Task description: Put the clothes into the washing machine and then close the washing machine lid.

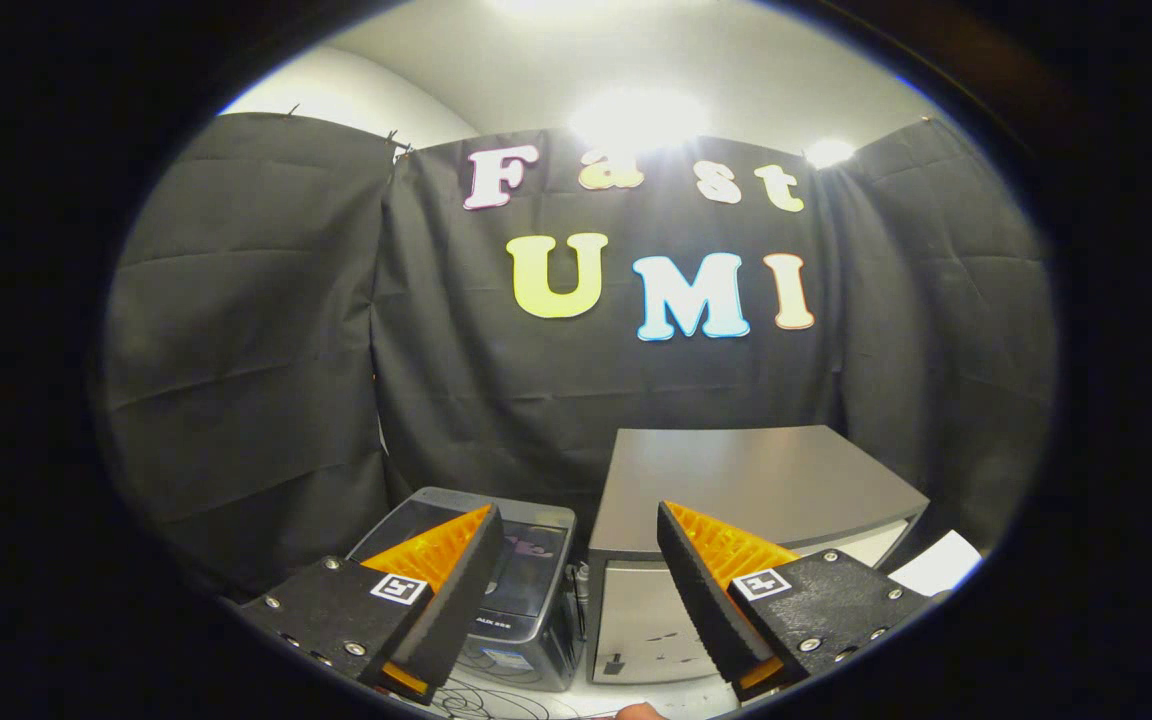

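My gripper [578,510] is open, and nothing sits between its black and orange fingers [436,590]. Beyond the left finger stands a small grey washing machine [528,625] with a dark see-through lid [536,570] lying flat on top. A purplish patch [528,548] shows at the lid; I cannot tell what it is. The left finger hides part of the machine. The machine is lower than the fingers and still some way ahead.
A grey box-shaped cabinet [756,480] with a pale front stands right of the machine, behind the right finger. Beside it on the right lies a white sheet [936,565]. Thin dark cable [496,700] curls on the white table in front of the machine. Black cloth walls close in the booth.
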Demonstrator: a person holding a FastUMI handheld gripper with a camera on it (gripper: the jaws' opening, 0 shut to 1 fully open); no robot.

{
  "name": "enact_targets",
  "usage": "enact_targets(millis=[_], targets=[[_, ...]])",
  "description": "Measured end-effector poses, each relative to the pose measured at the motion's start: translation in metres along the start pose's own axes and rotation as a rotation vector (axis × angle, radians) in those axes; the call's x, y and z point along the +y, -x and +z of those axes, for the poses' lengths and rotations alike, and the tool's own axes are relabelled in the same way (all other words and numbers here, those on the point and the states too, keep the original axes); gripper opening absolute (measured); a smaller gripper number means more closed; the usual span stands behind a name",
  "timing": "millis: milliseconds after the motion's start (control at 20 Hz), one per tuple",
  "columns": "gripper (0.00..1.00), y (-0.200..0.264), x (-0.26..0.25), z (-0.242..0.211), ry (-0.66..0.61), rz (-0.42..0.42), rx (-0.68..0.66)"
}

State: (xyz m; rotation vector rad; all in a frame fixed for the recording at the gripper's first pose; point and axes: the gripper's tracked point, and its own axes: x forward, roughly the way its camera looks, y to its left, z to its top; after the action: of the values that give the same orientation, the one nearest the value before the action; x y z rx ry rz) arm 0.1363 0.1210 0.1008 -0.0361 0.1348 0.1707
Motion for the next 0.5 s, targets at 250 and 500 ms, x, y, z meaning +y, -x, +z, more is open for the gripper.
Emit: enact_targets(millis=[250, 500], targets=[[0.95, 0.041, -0.04, -0.001, -0.014, -0.028, -0.013], [0.95, 0.073, -0.07, -0.007, -0.036, -0.049, -0.019]])
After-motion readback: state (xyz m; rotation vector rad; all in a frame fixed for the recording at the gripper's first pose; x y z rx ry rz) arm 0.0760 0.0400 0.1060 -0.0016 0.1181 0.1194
